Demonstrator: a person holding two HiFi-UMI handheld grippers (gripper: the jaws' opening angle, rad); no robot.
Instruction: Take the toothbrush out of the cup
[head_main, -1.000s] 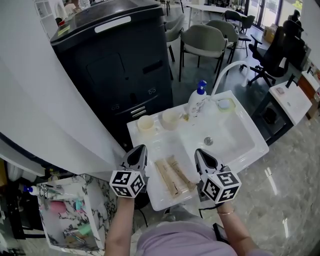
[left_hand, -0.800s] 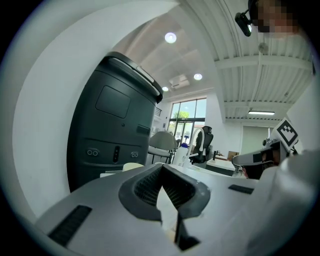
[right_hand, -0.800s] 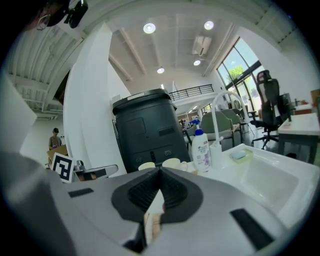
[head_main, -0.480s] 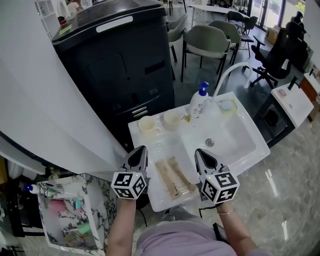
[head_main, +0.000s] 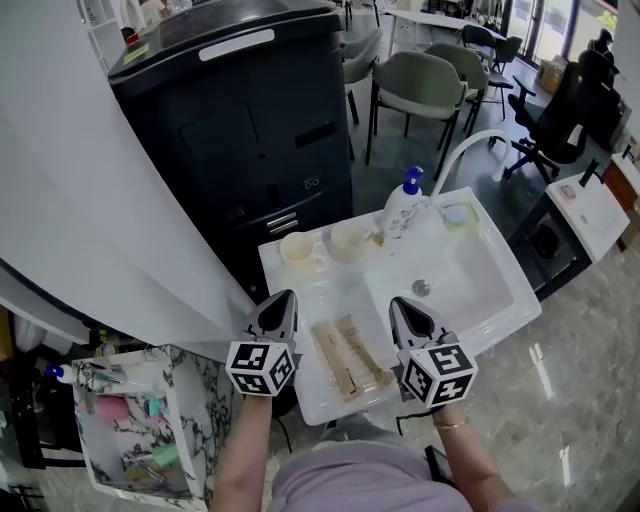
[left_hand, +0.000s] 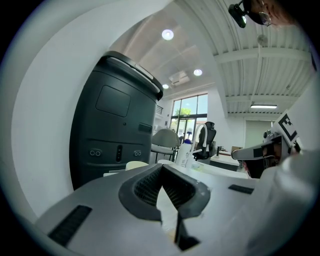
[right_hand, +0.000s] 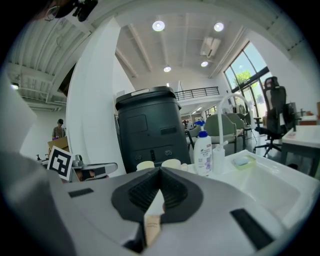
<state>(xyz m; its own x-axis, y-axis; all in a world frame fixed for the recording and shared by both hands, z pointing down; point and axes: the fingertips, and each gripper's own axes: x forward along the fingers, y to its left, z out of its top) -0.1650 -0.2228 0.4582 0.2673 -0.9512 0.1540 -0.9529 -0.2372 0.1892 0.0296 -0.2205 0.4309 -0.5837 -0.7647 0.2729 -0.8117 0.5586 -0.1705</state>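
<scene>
While my left tool (head_main: 282, 303) hangs closed on nothing, two cups (head_main: 297, 248) stand at the back of the counter (head_main: 318, 290), with no toothbrush showing in either. Two tan packets (head_main: 347, 355), perhaps wrapped brushes, lie flat between the tools. My right tool (head_main: 398, 306) is likewise closed and empty. This fits a brush already out, or one hidden in a cup. For a hidden one I would open wide, grip the handle high and lift straight.

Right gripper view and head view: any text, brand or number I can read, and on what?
No text reads clearly.
Pump bottle label: print there, but blurred.
Wrapped packets: print too small to read.
Marker cubes: black-and-white square patterns only, no words.
</scene>
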